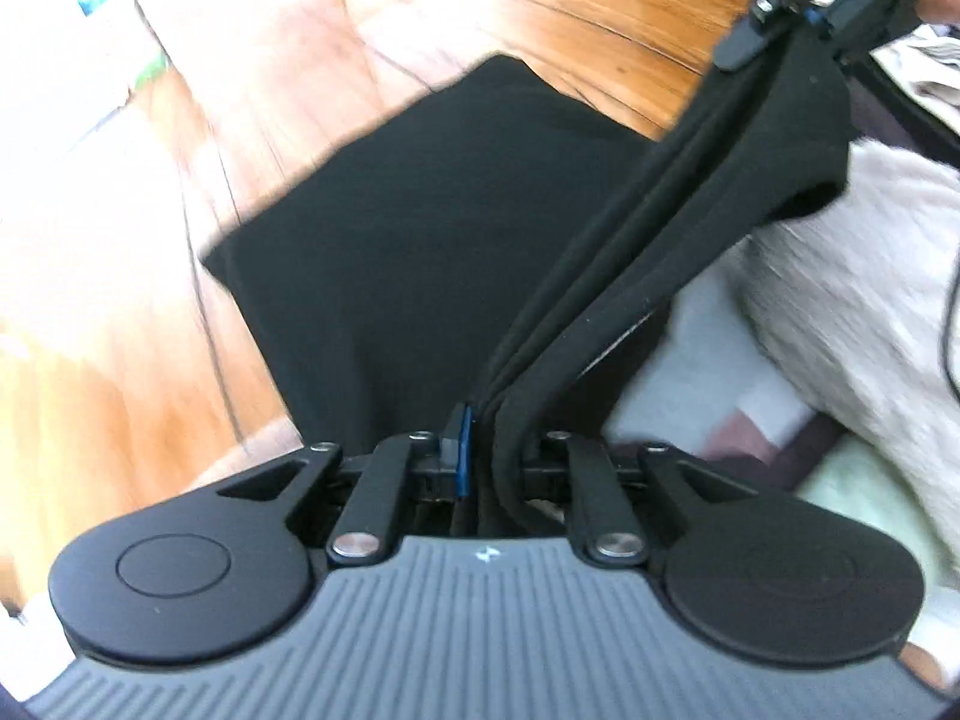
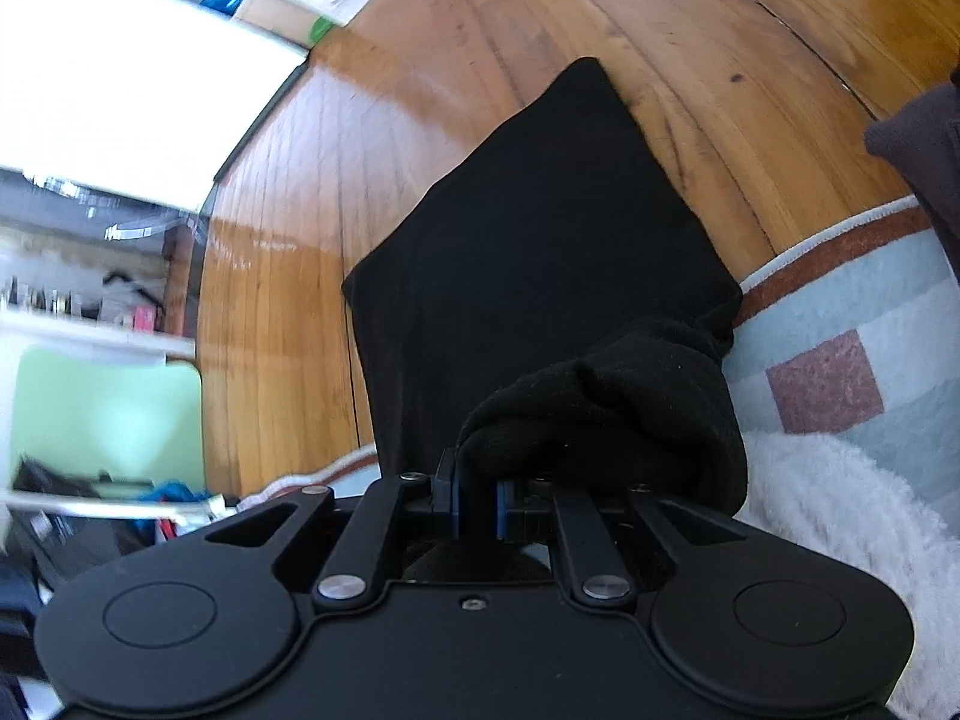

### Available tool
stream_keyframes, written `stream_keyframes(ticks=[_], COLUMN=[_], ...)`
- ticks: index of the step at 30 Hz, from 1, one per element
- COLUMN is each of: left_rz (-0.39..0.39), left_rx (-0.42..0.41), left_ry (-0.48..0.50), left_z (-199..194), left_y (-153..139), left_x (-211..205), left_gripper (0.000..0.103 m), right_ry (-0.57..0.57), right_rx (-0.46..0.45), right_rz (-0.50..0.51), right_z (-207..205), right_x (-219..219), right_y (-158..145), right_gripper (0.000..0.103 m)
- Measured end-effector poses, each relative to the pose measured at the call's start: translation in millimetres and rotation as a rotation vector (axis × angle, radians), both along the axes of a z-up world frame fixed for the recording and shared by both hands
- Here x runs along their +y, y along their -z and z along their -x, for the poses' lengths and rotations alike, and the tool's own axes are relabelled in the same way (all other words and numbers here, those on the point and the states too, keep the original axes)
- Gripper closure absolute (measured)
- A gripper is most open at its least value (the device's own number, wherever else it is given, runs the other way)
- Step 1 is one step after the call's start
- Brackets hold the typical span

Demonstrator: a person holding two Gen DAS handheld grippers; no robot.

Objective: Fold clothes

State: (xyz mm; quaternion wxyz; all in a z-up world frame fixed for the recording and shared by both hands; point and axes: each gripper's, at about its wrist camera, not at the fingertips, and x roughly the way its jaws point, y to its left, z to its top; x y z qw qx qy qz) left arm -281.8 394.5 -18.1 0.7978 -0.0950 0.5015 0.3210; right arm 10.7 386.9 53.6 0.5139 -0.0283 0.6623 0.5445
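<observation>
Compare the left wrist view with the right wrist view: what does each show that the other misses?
Left wrist only: the right hand-held gripper pinching the garment's raised edge, stretched taut to the left hand-held gripper. Right wrist only: a green chair and the rug's patterned squares. Both: the black garment spread on the wood floor, clamped in the near jaws.

The garment point(image 2: 540, 276) is plain black, no print on it. Under it the floor point(image 2: 420, 90) is warm honey-brown wood with dark grain lines. At three o'clock the rug point(image 2: 852, 324) shows pale blue-grey blocks, one dusty-pink square and a rust-brown border edged in white. A fluffy cream-white throw point(image 2: 840, 510) lies at four o'clock. Both claws have blue pads point(image 2: 501, 507) on black bodies.
</observation>
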Motion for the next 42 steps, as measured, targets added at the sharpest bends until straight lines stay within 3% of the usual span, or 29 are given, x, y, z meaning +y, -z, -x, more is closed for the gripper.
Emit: stream_keyframes(ticks=[2, 4, 5, 6, 7, 9, 11, 15, 17, 20, 22, 24, 25, 29, 33, 36, 38, 39, 40, 41, 42], left_rz=[-0.059, -0.071, -0.072, -0.084, -0.115, -0.176, -0.179, -0.096, -0.09, -0.06, 0.083, 0.147, 0.153, 0.343, 0.411, 0.425, 0.387, 0.364, 0.349, 0.34, 0.33], left_rx=[0.04, 0.053, 0.05, 0.05, 0.057, 0.063, -0.007, -0.299, -0.385, -0.494, -0.497, -0.491, -0.518, -0.636, -0.64, -0.677, -0.704, -0.694, -0.675, -0.683, -0.69], left_ry=[0.018, 0.006, -0.006, -0.022, -0.042, -0.103, -0.205, -0.356, -0.435, -0.571, -0.628, -0.688, -0.727, -0.791, -0.81, -0.778, -0.723, -0.703, -0.695, -0.678, -0.661], left_z=[-13.3, -24.0, -28.9, -29.1, -30.8, -28.0, -13.6, 41.7, 69.0, 111.1, 131.4, 144.1, 150.8, 170.9, 169.0, 164.6, 157.7, 153.5, 148.6, 145.2, 141.8], left_y=[-7.1, -7.1, -7.4, -3.5, -0.8, 7.1, 11.8, 16.9, 26.4, 54.8, 71.0, 82.3, 87.0, 112.1, 127.3, 126.1, 124.4, 121.3, 119.1, 116.9, 114.7], left_x=[33.0, 64.9, 87.8, 112.9, 132.1, 161.2, 179.8, 177.0, 172.0, 153.2, 161.6, 175.9, 177.6, 185.3, 179.3, 175.6, 176.9, 177.7, 179.4, 179.1, 178.8], left_gripper=[0.091, 0.08, 0.072, 0.046, 0.026, 0.02, 0.021, 0.019, 0.018, 0.018, 0.018, 0.018, 0.018, 0.018, 0.018, 0.019, 0.033, 0.06, 0.075, 0.076, 0.076], right_ry=[0.039, 0.07, 0.097, 0.125, 0.153, 0.178, 0.155, 0.199, 0.226, 0.277, 0.23, 0.214, 0.226, 0.193, 0.133, 0.056, 0.013, -0.009, -0.032, -0.056, -0.079], right_rx=[0.026, 0.044, 0.042, 0.039, 0.035, 0.035, 0.065, 0.006, -0.063, -0.273, -0.341, -0.372, -0.384, -0.388, -0.377, -0.385, -0.444, -0.494, -0.546, -0.598, -0.654], right_rz=[0.019, 0.035, 0.051, 0.067, 0.083, 0.099, 0.072, -0.098, -0.194, -0.29, -0.276, -0.291, -0.301, -0.277, -0.26, -0.277, -0.274, -0.294, -0.315, -0.337, -0.37], right_z=[-9.2, -18.4, -24.0, -29.6, -35.3, -47.7, -59.8, -71.0, -69.6, -57.3, -53.3, -55.4, -57.8, -65.1, -65.5, -59.4, -49.7, -43.1, -36.3, -29.5, -21.4], right_x=[14.5, 35.3, 50.6, 66.2, 81.7, 114.8, 136.0, 117.0, 96.1, 62.6, 61.8, 65.4, 67.7, 84.4, 94.9, 104.7, 113.6, 114.7, 115.6, 116.5, 114.7], right_y=[1.4, 2.7, 7.0, 11.6, 16.2, 28.4, 41.6, 45.0, 49.2, 64.0, 72.8, 78.7, 81.2, 99.1, 112.0, 119.8, 124.3, 122.4, 120.2, 117.9, 112.6], right_gripper=[0.089, 0.089, 0.089, 0.084, 0.082, 0.065, 0.061, 0.057, 0.057, 0.056, 0.054, 0.054, 0.054, 0.054, 0.054, 0.047, 0.047, 0.05, 0.076, 0.085, 0.086])
